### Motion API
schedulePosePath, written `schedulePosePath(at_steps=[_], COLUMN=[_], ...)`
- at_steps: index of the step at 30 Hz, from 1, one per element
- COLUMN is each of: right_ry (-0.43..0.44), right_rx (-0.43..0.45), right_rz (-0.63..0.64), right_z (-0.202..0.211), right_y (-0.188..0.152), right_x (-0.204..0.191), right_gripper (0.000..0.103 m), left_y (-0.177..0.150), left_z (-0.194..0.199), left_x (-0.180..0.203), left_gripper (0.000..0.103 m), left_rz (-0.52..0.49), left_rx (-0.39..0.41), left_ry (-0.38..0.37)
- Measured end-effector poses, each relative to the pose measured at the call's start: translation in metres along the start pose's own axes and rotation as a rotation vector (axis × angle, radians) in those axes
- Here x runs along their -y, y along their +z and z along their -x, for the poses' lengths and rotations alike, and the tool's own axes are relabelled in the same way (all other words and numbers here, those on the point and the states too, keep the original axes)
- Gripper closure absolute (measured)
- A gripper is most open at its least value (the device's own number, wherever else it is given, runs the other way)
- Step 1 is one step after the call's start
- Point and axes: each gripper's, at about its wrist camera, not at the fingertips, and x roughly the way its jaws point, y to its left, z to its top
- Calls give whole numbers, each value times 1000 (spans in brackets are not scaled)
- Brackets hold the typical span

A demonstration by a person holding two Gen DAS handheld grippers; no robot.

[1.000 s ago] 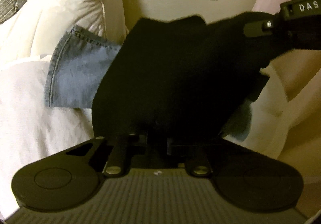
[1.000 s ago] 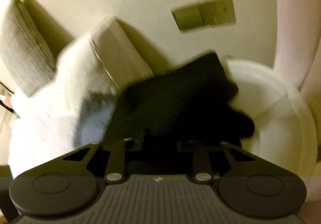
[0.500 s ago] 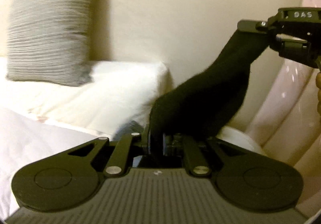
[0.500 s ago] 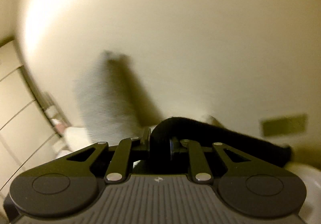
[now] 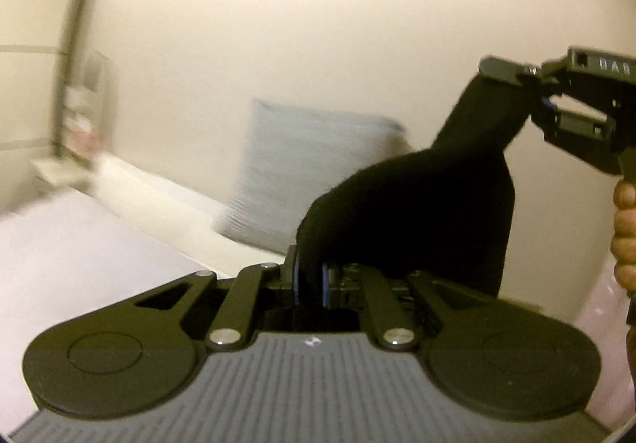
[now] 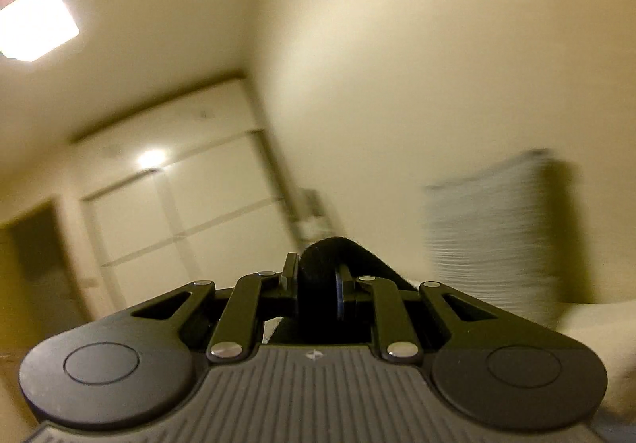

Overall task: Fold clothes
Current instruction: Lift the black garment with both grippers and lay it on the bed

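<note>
The wall (image 5: 318,45) fills most of both views, with a wardrobe (image 6: 179,212) of pale panelled doors at its far end and a ceiling light (image 6: 31,26) above. The bed (image 5: 79,244) runs along the wall, its white sheet reaching the near left edge of the left wrist view. A grey ribbed cushion (image 5: 302,173) leans upright against the wall at the bed's far edge, blurred in both views; the right wrist view shows it at the right (image 6: 489,228). No containers show in either view.

The black garment (image 5: 417,212) is off the bed, stretched in the air between the two grippers and sagging in a dark fold below the line between them. The left gripper (image 5: 309,280) is clamped on its lower corner, the jaws nearly together with cloth pinched between the blue-edged pads. The right gripper (image 5: 512,79) is higher and to the right, closed tight on the upper corner. Its own camera (image 6: 316,282) shows a thick roll of the black cloth squeezed between the jaws. The person's right hand (image 5: 624,236) wraps the handle below it.
</note>
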Motion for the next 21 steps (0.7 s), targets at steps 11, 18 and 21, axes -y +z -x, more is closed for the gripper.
schedulePosePath(at_steps=[11,18,21], right_ry=[482,577,529], right_rx=[-122,-507,-845], right_rz=[-82,-62,45], right_z=[-91,-155,-176], right_y=[-61,-177,-271], right_x=[-227,-357,-398], right_gripper=[86,85,58], left_y=[36,-35,-106], left_z=[259,347,361], left_x=[-135,-211,-254], left_gripper=[96,93,91], left_rz=[-11,155,356], left_rx=[156,-73,-306], left_ry=[542,877,997])
